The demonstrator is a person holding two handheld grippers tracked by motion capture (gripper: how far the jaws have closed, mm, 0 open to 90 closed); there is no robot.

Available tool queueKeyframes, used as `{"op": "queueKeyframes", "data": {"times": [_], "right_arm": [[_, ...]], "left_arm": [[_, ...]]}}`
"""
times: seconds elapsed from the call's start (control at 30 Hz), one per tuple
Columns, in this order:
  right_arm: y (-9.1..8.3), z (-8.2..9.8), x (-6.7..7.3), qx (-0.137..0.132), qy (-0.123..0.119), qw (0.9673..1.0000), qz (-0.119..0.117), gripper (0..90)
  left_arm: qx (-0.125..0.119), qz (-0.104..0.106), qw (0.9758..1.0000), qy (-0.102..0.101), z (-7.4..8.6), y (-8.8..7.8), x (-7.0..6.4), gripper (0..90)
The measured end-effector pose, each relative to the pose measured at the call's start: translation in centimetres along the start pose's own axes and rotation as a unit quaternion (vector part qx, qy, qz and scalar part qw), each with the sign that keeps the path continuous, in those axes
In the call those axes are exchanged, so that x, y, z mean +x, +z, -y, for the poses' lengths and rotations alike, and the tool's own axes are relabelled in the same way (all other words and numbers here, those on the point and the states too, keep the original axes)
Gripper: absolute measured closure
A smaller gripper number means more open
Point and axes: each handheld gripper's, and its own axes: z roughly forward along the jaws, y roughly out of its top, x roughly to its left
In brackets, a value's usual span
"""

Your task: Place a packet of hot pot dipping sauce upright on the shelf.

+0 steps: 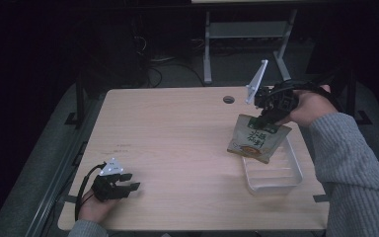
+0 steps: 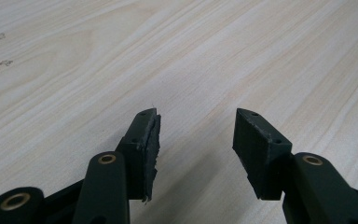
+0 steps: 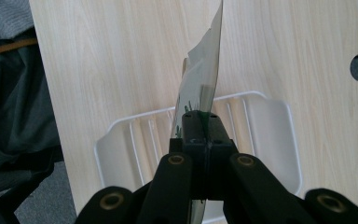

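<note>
One snack bag (image 1: 258, 139) hangs pinched by its top edge in the right tool (image 1: 268, 118), above the clear tray (image 1: 296, 174). Lower it straight until it lies flat inside, then release; the left tool (image 1: 131, 182) rests half-open and empty on the worktop (image 1: 177, 148).

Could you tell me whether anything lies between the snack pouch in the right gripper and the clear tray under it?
Nothing visible does. The right gripper holds the snack pouch by its top edge, hanging over the clear tray, which looks empty.

Tabletop (image 1: 177, 148) lies open; only the clear tray (image 1: 272, 173) obstructs.
</note>
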Motion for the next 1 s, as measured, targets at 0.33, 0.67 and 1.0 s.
{"op": "queueKeyframes", "data": {"times": [0.33,0.67,1.0], "right_arm": [[-0.6,2.1,0.0,0.007,0.003,0.9998,0.016,89.7],[-0.4,3.9,-0.1,0.016,-0.006,0.9993,0.033,89.7],[-0.1,4.3,-0.3,0.026,-0.039,0.9973,0.056,89.6]], "left_arm": [[0.002,0.0,1.0,0.001,0.0,0.1,0.1,50.1],[0.001,0.0,1.0,-0.004,0.0,0.1,0.1,50.1],[0.002,0.001,1.0,-0.004,0.1,0.1,0.3,50.1]]}}
